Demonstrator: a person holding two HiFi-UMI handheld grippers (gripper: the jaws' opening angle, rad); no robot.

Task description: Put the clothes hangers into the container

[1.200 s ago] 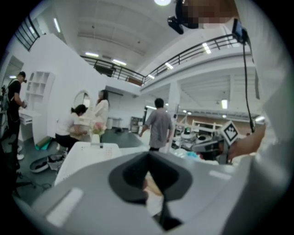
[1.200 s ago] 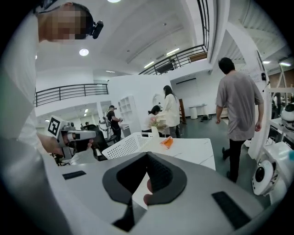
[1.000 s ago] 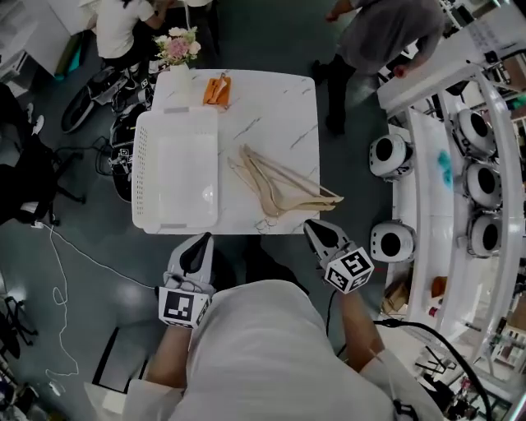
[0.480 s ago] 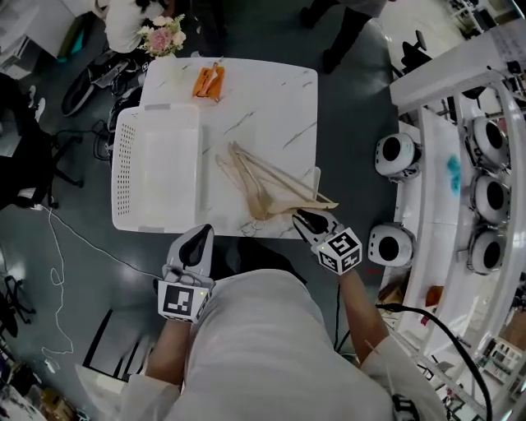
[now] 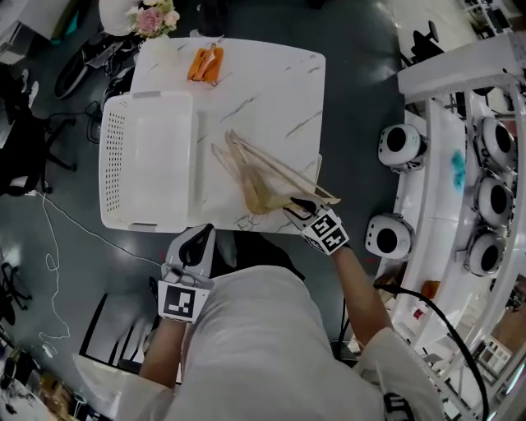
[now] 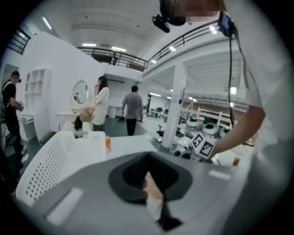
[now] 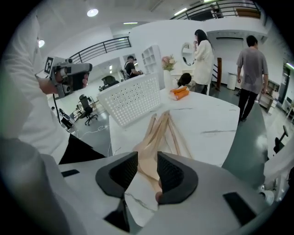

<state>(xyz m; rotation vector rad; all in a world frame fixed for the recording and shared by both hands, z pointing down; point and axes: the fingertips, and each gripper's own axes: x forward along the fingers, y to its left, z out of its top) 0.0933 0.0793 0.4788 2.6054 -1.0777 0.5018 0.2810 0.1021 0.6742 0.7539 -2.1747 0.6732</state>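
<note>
Several pale wooden hangers (image 5: pixel 261 174) lie stacked on the white marble table (image 5: pixel 271 90), to the right of the white perforated container (image 5: pixel 111 156). My right gripper (image 5: pixel 297 207) is down at the table's near edge, over the hangers' near end. Its jaws have just been opening, and in the right gripper view the gripper (image 7: pixel 143 170) stands open with the hangers (image 7: pixel 161 131) running between the pads. My left gripper (image 5: pixel 200 238) hovers off the near edge below the container, shut and empty. The left gripper view shows the gripper (image 6: pixel 154 193) with the container (image 6: pixel 55 160) ahead on the left.
Orange items (image 5: pixel 205 64) and a flower vase (image 5: pixel 152 16) sit at the table's far end. White round-headed machines (image 5: pixel 403 148) stand to the right. People (image 7: pixel 250 59) stand beyond the table. Cables (image 5: pixel 53 247) lie on the floor at left.
My right gripper has come down and forward from off the table onto the hangers' near end, its jaws now apart. The left gripper shifted a little toward the table.
</note>
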